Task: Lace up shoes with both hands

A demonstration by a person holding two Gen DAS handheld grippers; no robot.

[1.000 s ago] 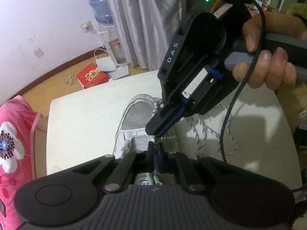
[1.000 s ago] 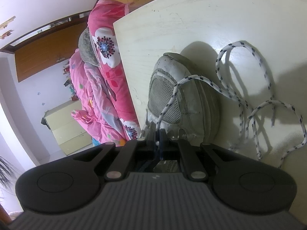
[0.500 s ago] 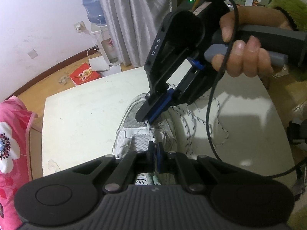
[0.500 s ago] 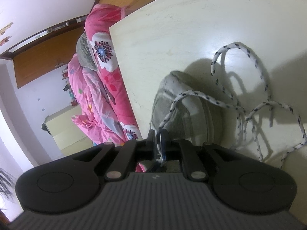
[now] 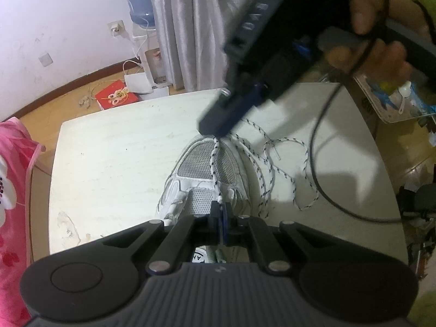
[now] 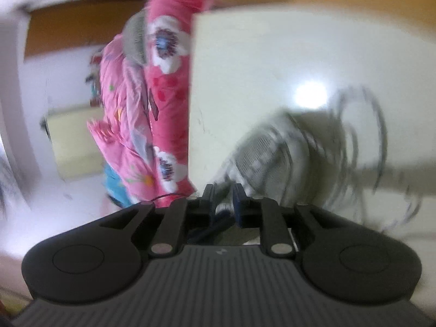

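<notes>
Currently the left gripper is clamped on the speckled shoelace over the white sneaker mid-table, while the right gripper (jaws opening around the lace's far stretch) may drop it, slackening the lacing.

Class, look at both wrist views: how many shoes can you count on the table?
1. A white mesh sneaker sits near the middle of the pale table, toe pointing away from the left camera, speckled white lace looped beside it. A second shoe could be hidden outside both views.
</notes>
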